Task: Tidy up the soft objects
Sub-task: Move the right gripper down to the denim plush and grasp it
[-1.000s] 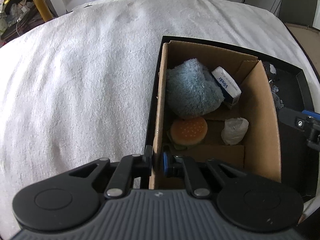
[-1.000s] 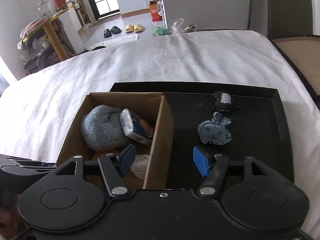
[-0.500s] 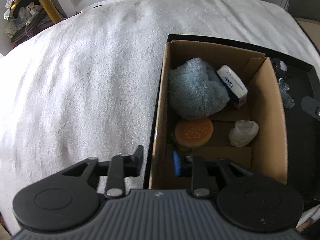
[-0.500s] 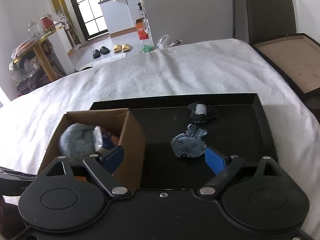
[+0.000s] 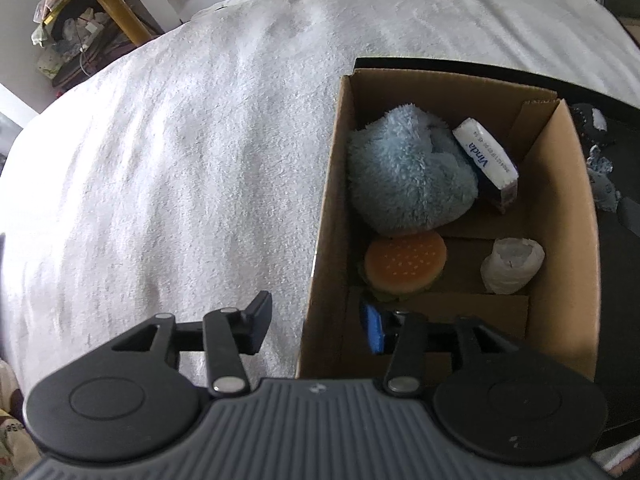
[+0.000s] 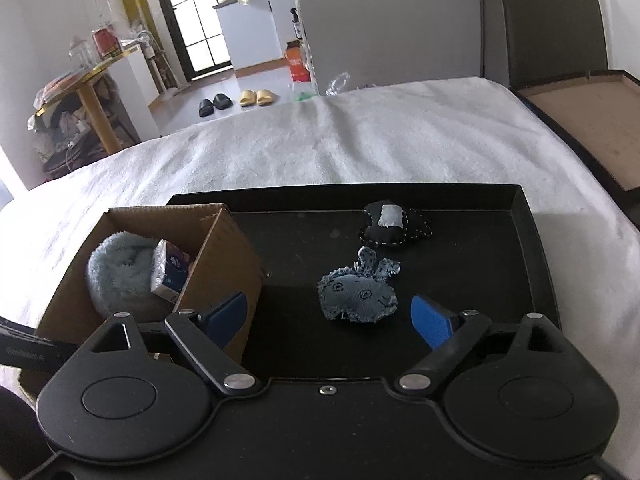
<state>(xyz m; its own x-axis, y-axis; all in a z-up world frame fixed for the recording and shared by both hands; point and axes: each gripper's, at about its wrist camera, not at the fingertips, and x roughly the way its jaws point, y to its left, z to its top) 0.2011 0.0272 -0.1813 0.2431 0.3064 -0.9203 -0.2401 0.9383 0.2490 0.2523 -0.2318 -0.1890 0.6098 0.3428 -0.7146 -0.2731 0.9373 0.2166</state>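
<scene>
A cardboard box (image 5: pixel 576 216) stands in the left end of a black tray (image 6: pixel 532 240). It holds a fluffy blue plush (image 5: pixel 408 172), a burger toy (image 5: pixel 404 264), a Vinda tissue pack (image 5: pixel 486 158) and a white wad (image 5: pixel 512 266). My left gripper (image 5: pixel 316 328) is open, its jaws astride the box's left wall near the front corner. My right gripper (image 6: pixel 332 320) is open and empty, just before a denim plush (image 6: pixel 358 296) on the tray. A black patched plush (image 6: pixel 394 224) lies behind it.
The tray rests on a white towel-covered bed (image 5: pixel 180 160). A brown framed board (image 6: pixel 592 120) lies off the bed's right side. A yellow-legged table (image 6: pixel 92 92) with clutter and slippers (image 6: pixel 256 98) on the floor are far behind.
My left gripper opened from shut on the box's left wall and drew back slightly. My right gripper opened wider and swung right, from over the box wall to face the denim plush.
</scene>
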